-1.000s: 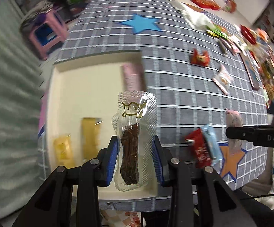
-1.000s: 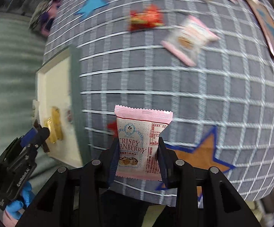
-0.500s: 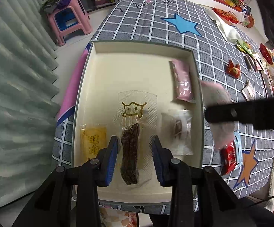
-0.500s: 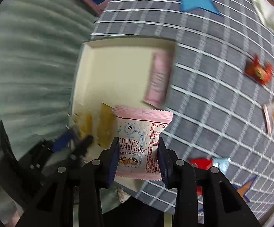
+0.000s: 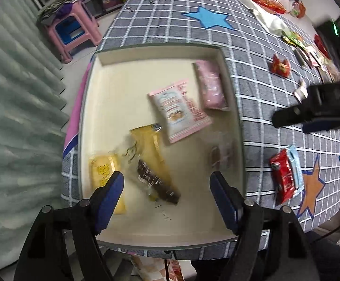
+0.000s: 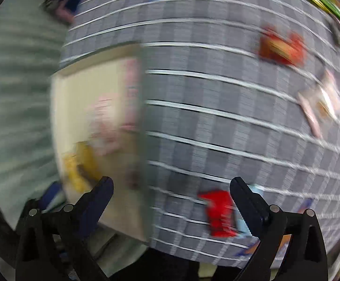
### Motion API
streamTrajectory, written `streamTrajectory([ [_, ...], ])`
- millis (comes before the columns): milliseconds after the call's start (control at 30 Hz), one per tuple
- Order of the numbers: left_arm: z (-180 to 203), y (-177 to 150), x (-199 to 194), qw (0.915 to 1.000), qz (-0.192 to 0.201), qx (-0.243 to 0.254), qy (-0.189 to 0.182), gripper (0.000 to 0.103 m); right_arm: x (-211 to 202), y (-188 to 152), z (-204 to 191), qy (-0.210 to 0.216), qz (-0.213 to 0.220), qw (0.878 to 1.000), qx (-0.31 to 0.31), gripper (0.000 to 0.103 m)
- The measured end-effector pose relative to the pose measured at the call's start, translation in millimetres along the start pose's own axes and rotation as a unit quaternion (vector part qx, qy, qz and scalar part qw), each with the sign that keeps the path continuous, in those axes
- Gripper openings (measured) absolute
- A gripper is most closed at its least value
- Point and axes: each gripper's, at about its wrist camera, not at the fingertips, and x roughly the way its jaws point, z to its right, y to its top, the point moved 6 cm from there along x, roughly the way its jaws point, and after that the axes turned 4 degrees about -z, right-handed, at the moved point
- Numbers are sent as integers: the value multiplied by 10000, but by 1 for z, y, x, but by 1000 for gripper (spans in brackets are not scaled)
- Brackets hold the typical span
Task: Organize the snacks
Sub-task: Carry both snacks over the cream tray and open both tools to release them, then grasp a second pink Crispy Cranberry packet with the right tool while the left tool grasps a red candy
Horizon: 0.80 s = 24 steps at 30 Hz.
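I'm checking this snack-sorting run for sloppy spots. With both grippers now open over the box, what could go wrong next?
The jerky pouch lies blurred across the yellow packets, so the pile may shift. The right wrist view is motion-smeared, so reaching for the red packet beside the right gripper could miss. The left gripper is open.

Heavily blurred, the right gripper (image 6: 171,192) gapes empty above the checked tablecloth (image 6: 217,93), a red packet (image 6: 220,213) between its fingers, the cream tray (image 6: 76,107) left of it.
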Motion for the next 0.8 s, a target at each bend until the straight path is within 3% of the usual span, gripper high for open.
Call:
streamTrajectory([
  [167, 23, 15, -6, 9995, 38, 298, -56, 79, -9, -13, 101, -117, 95, 9925, 1215, 100],
  [333, 50, 29, -9, 9976, 37, 684, -90, 79, -24, -12, 173, 128, 310, 9711, 2362, 100],
  [633, 80, 32, -16, 9953, -9, 955, -128, 79, -45, 45, 204, 144, 796, 9502, 3010, 100],
  [800, 91, 41, -22, 9934, 83, 1146, -47, 79, -42, 78, 206, -156, 803, 9475, 3090, 100],
])
